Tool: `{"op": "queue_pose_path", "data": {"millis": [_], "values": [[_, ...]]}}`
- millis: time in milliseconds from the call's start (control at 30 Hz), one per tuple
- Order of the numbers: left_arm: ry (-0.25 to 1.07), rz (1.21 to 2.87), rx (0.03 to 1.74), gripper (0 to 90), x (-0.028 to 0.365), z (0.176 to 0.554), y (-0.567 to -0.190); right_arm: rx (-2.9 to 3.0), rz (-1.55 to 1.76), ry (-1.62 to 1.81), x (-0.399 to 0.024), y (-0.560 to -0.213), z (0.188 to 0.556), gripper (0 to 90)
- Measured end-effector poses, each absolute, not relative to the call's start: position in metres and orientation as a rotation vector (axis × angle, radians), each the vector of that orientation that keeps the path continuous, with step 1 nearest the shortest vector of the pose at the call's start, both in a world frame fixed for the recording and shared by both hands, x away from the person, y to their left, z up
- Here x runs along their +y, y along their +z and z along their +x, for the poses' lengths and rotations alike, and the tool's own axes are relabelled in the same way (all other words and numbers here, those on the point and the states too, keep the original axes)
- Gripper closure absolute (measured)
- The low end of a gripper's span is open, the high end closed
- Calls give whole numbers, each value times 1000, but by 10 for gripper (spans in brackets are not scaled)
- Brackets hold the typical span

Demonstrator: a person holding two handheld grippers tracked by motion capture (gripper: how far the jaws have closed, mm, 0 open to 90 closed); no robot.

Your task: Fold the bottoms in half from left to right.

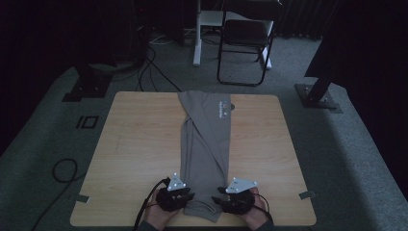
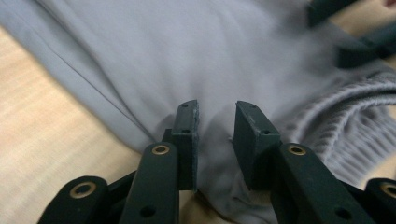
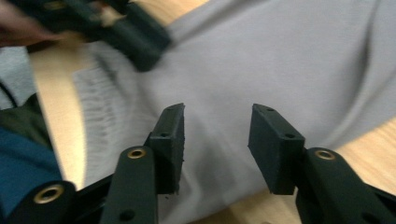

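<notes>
— Where does the job stand?

— The wooden table (image 1: 144, 144) carries my grey sweatshirt (image 1: 207, 144), folded into a long narrow strip that runs from the far edge to the near edge, sleeves crossed over the body. I judge the lengthwise folds done; the crosswise fold comes next.

— And your tongs?

— Both sit at the near end, by the ribbed hem (image 2: 345, 116). My left gripper (image 2: 215, 121) has its jaws apart over the cloth, nothing pinched. My right gripper (image 3: 215, 126) likewise stands open above the fabric.

— Next move?

— Each should bite a hem corner, both layers, then lift evenly towards the collar.
</notes>
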State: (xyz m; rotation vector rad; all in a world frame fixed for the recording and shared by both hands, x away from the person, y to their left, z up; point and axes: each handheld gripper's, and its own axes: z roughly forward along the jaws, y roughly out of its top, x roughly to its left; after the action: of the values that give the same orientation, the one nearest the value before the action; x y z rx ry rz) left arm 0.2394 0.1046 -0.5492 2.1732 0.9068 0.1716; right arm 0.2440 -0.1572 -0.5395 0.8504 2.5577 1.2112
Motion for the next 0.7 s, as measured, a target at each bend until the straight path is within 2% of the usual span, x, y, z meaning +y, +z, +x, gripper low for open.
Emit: {"op": "queue_pose_path", "data": {"millis": [167, 300, 533, 567, 700], "values": [[174, 2165, 898, 693, 106, 234, -548, 2518, 891, 1162, -158, -542, 246, 509], [222, 2126, 920, 676, 109, 246, -542, 2452, 936, 1157, -159, -541, 256, 505], [376, 2070, 978, 641, 107, 291, -539, 2352, 992, 1111, -156, -539, 287, 507], [434, 2070, 1016, 641, 103, 309, -542, 2334, 1004, 1102, -155, -538, 293, 507], [484, 2059, 1081, 629, 98, 335, -545, 2296, 1039, 1057, -149, -540, 320, 509]]}}
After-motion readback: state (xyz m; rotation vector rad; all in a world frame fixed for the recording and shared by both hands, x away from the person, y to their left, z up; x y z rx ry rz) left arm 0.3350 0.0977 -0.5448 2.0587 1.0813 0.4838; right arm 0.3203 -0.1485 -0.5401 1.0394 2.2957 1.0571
